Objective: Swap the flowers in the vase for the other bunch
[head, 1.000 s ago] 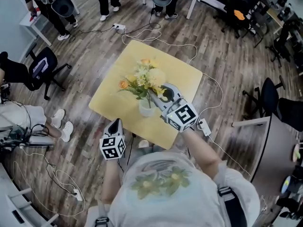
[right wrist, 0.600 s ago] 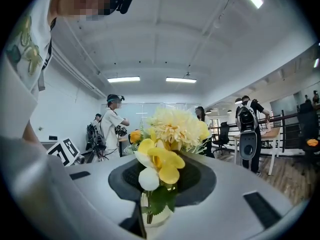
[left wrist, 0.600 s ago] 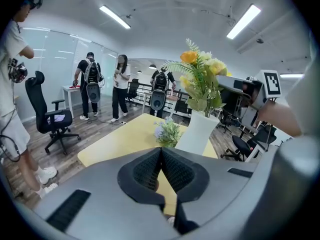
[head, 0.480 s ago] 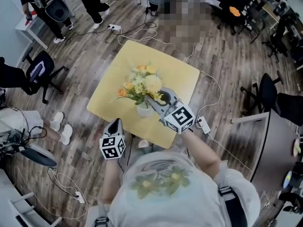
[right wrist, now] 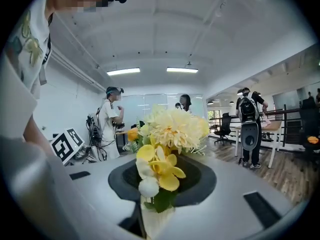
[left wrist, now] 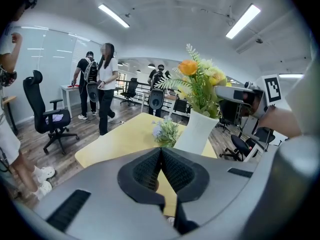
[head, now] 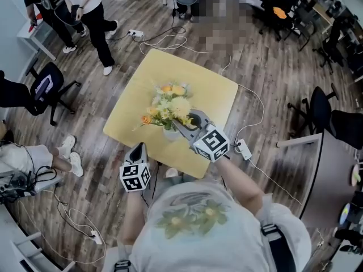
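A white vase (left wrist: 199, 132) stands on the yellow table (head: 136, 98), toward its near edge. A bunch of yellow, cream and orange flowers (head: 170, 107) sits with its stems in the vase's mouth. My right gripper (head: 191, 122) is shut on this bunch just above the vase, and the blooms (right wrist: 167, 134) fill the right gripper view. A small pale purple bunch (left wrist: 167, 131) lies on the table beside the vase. My left gripper (head: 138, 150) hangs at the table's near edge, shut with nothing between its jaws (left wrist: 161, 169).
Wooden floor surrounds the table, with white cables and a power adapter (head: 244, 149) on the right. A black office chair (head: 47, 86) stands to the left. A person (head: 92, 17) walks at the far left, and others stand at desks further back.
My right gripper has sunk with the yellow bunch, whose blooms now sit lower over the vase. The left gripper has stayed put. A person has walked into view at the upper left.
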